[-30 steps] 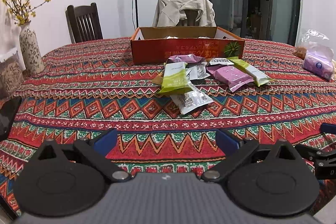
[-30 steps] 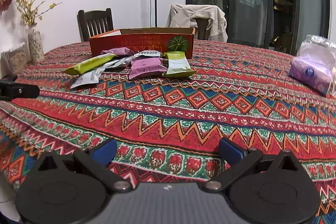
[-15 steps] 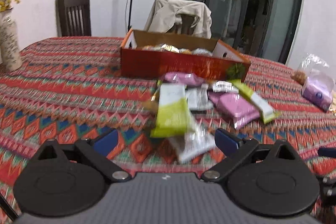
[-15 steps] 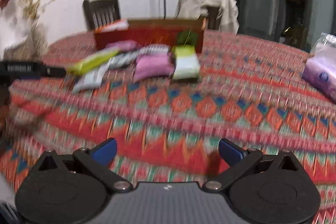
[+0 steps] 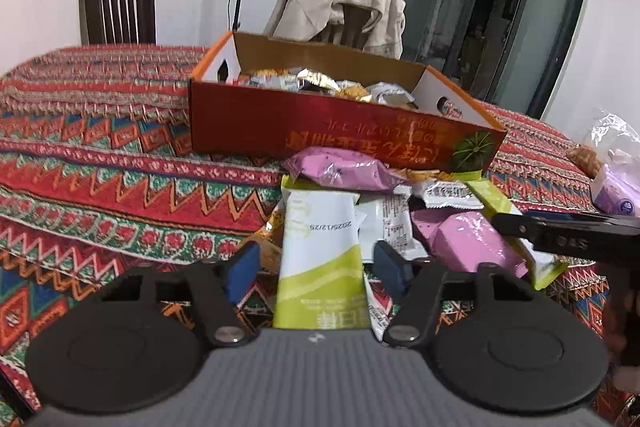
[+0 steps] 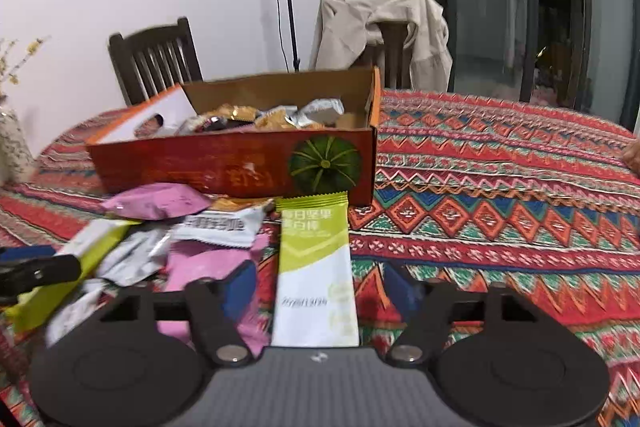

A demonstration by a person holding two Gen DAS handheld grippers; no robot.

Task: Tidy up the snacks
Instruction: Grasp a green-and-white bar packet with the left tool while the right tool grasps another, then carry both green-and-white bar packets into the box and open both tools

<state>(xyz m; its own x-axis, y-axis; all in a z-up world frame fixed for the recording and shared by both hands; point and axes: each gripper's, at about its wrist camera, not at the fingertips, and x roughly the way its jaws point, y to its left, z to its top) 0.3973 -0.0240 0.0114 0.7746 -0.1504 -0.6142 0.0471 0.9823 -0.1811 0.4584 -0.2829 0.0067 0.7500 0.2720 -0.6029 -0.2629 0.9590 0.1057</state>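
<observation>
A pile of snack packets lies on the patterned tablecloth in front of a red cardboard box [image 5: 320, 123] [image 6: 232, 163] that holds several wrapped snacks. My left gripper [image 5: 318, 267] straddles a green-and-white packet [image 5: 320, 227] at the pile's left. Its jaws are closing, and a small gap shows on each side of the packet. My right gripper [image 6: 320, 287] straddles a slimmer green-and-white bar [image 6: 312, 247] at the pile's right. Its jaws are closing too, and the pads stand clear of the bar. Each gripper shows at the edge of the other's view.
Pink packets [image 5: 472, 243] [image 6: 156, 201] and silver packets [image 6: 224, 227] lie between the two green ones. A tissue pack in a plastic bag [image 5: 616, 187] sits at the far right, a vase [image 6: 12, 143] at the far left. Two chairs stand behind the table, one draped with a jacket [image 5: 340, 7].
Both grippers have come forward over the cloth to the snack pile. Their jaws have narrowed from wide open, each now around a green-and-white packet.
</observation>
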